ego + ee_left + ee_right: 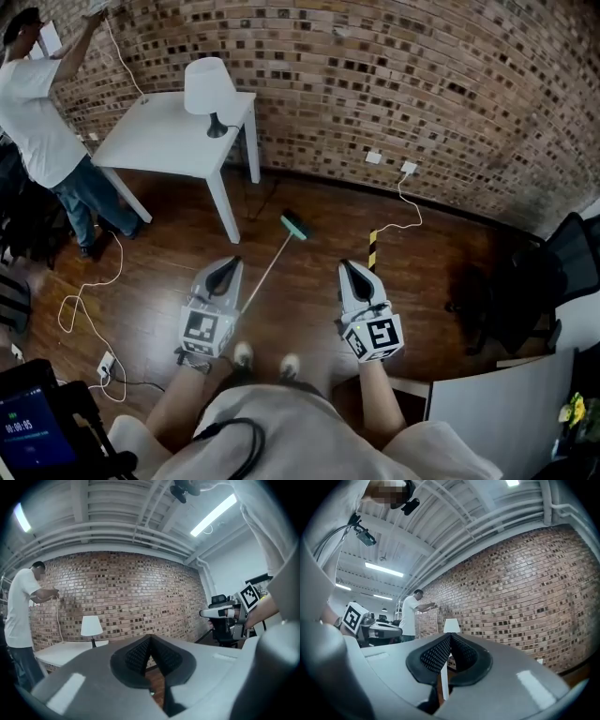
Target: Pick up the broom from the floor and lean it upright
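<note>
Broom [279, 247] lay flat on the wood floor [309, 187], at 12 o'clock from the wearer's shoes, with its teal head toward the brick wall. Its handle ran down toward 7 o'clock, just beside the left claw [225, 270]. Left claw was pressed together, empty. Right claw [353, 272] was also pressed together and empty, at 3 o'clock of the handle. White worktop [155, 141] with lamp [208, 89] stood at 10 o'clock.

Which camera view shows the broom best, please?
The head view: the broom lies in plain sight on the wooden floor, green head toward the brick wall. Both gripper views look level at that wall and show no recognisable broom.
</note>
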